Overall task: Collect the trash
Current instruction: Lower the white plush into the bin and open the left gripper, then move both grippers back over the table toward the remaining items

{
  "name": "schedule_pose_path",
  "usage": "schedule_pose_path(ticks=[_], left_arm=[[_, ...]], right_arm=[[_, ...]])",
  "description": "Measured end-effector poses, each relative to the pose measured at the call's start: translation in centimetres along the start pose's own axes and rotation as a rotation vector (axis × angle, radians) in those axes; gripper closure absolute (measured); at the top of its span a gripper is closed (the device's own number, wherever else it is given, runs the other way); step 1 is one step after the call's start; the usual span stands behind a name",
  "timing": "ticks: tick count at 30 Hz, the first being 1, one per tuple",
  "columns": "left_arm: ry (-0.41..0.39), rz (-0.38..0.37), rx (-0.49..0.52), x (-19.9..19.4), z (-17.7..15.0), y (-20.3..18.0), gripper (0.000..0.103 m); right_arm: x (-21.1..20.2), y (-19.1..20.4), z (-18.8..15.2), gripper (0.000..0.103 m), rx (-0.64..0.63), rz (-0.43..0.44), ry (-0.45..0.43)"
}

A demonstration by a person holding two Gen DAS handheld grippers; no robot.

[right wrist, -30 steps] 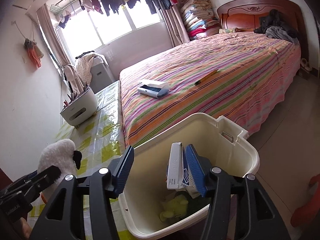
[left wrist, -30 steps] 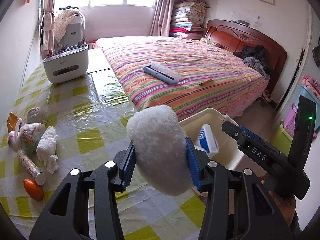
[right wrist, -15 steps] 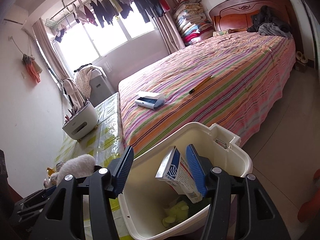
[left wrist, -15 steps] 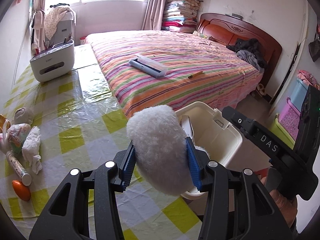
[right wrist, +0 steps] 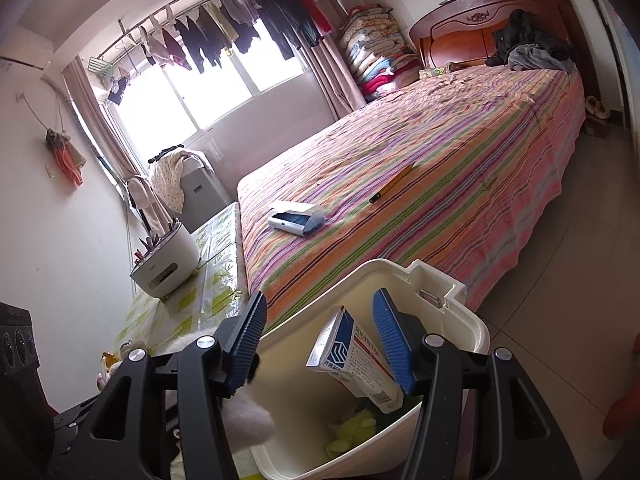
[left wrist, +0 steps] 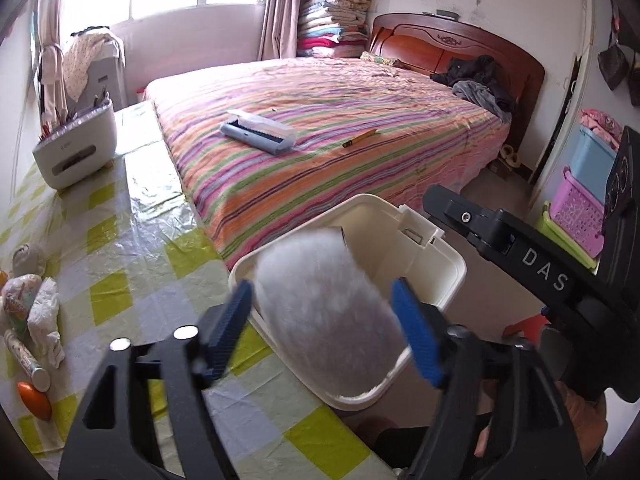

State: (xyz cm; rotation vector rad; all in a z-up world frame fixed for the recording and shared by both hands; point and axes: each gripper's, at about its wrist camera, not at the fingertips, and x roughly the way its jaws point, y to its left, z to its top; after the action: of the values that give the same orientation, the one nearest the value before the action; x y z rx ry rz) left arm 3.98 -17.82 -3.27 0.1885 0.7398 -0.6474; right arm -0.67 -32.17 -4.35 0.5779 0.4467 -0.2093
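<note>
Left tool (left wrist: pixel 322 322) opening, white fluffy toy (left wrist: pixel 324 320) between pads, over cream bin (left wrist: pixel 448 280); box (right wrist: pixel 352 364) inside.

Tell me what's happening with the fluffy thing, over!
Left hand-held gripper opening, white fluffy ball between pads over cream bin. Right hand-held gripper open above bin, blue-white box inside. Nothing blocking.

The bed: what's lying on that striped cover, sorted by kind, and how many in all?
Lint roller: 1
Pencil: 1
Clothes heap: 1
Total: 3
</note>
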Motion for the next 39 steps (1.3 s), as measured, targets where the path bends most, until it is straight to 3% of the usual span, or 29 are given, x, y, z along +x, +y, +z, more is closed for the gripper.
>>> schedule_pose_path(ticks=[2, 5, 16, 20, 28, 39], left_arm=[[-0.025, 0.041, 0.017, -0.3, 0.0, -0.4, 0.015], [-0.037, 0.08, 0.019, -0.7, 0.0, -0.2, 0.015], [-0.029, 0.072, -0.068, -1.5, 0.0, 2.1, 0.015], [-0.028, 0.077, -0.08, -1.7, -0.1, 2.6, 0.015], [-0.013, 0.1, -0.124, -2.1, -0.3, 3.9, 0.015], [-0.026, 0.216, -0.269, -5.0, -0.9, 9.8, 0.015]], right_arm=[[-0.1, -0.1, 0.1, 0.049, -0.002, -0.003, -0.002], [-0.1, -0.1, 0.1, 0.049, 0.004, 0.002, -0.002], [0.2, 0.3, -0.1, 0.049, -0.011, 0.003, 0.006], [0.4, 0.6, -0.2, 0.04, -0.02, -0.002, 0.01], [0.8, 1.2, -0.5, 0.037, -0.032, 0.003, 0.02], [2.2, 3.4, -1.3, 0.034, -0.056, 0.051, 0.074]])
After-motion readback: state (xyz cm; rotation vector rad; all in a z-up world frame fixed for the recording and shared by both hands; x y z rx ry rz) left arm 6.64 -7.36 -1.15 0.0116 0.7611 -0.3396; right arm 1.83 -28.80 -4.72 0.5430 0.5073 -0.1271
